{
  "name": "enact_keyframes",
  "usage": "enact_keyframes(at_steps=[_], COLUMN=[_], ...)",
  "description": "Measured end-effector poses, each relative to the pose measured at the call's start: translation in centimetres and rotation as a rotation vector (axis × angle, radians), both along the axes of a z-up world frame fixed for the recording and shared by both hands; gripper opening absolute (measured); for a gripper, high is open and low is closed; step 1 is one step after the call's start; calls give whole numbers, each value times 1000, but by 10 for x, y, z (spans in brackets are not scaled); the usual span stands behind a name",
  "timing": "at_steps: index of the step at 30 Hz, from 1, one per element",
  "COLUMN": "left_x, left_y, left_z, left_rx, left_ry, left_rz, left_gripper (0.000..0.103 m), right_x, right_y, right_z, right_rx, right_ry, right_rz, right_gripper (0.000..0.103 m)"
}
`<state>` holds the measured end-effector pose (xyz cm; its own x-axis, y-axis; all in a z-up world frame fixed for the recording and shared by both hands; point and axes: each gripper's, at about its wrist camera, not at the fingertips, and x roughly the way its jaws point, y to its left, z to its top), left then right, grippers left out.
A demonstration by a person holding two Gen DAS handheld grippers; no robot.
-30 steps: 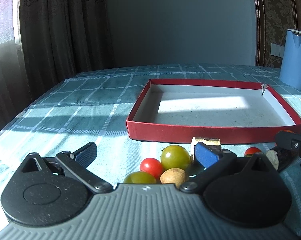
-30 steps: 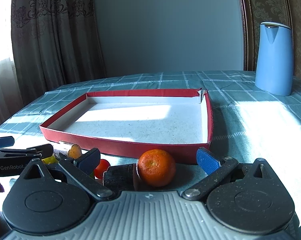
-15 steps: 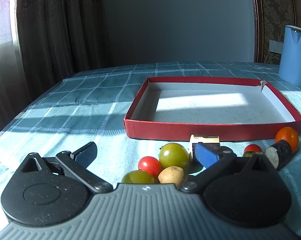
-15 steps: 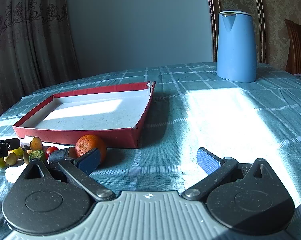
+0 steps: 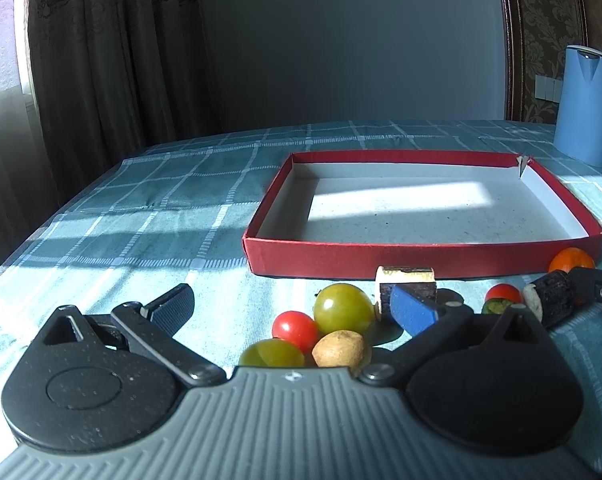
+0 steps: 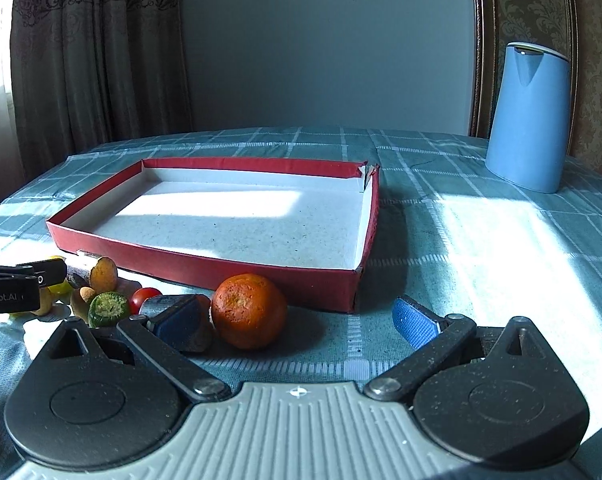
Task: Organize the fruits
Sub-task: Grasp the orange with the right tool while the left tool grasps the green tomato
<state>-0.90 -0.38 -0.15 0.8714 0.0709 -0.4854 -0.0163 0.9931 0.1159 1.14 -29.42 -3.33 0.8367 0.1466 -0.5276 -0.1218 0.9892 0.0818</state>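
I am holding both grippers low over the table [image 6: 481, 240], just in front of the red tray's [image 6: 205, 264] near wall, and the tray is sitting with nothing in it. My right gripper [image 6: 297, 320] is spread wide and gripping nothing; the orange [image 6: 248, 311] is lying just ahead of it, left of centre between the fingers, close to the tray's near right corner and touching a dark log-like piece [image 6: 189, 320] on its left. My left gripper [image 5: 293, 312] is also released and wide apart, with a cluster lying between its fingers: a red cherry tomato [image 5: 295, 330], two green grapes [image 5: 343, 309] and a small brown fruit [image 5: 341, 349]. The orange is round, so no axis matters; I am judging my right gripper the nearer one for it, needing a slight shift left before closing
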Motion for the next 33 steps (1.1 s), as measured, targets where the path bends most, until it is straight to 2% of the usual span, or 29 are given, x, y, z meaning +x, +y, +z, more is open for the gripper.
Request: enact_keyframes(at_steps=[15,19,21,23,25,27,29,31,33], left_x=[2,2,2,2,2,2,1,-1,-4], left_y=[-2,-2,-2,-2,-2,-2,-2,-1,2], left_z=[-2,-2,-2,-3,-3,-3,-2,-1,0], left_rx=[10,9,9,10,9,8,8,6,3], left_ry=[13,14,13,13,14,14,11,1,-15], left_rz=[-5,-5,-5,-5,-3,-2,-3,-3,11], left_gripper=[103,103,103,103,103,103,103,103,103], right_x=[5,7,9,13,21,24,23,21,20], right_y=[-1,1,5,13,20,22,23,25,24], right_z=[-2,-3,-3,-5,-8,-9,-9,-8,-8], right_rx=[1,-6,-5,-28,-42,-39,-33,-38,-31], right_ry=[23,31,39,53,91,92,83,71,69], right_rz=[-13,-9,6,30,54,63,95,105,106], right_gripper=[102,99,93,80,71,68,52,42,42])
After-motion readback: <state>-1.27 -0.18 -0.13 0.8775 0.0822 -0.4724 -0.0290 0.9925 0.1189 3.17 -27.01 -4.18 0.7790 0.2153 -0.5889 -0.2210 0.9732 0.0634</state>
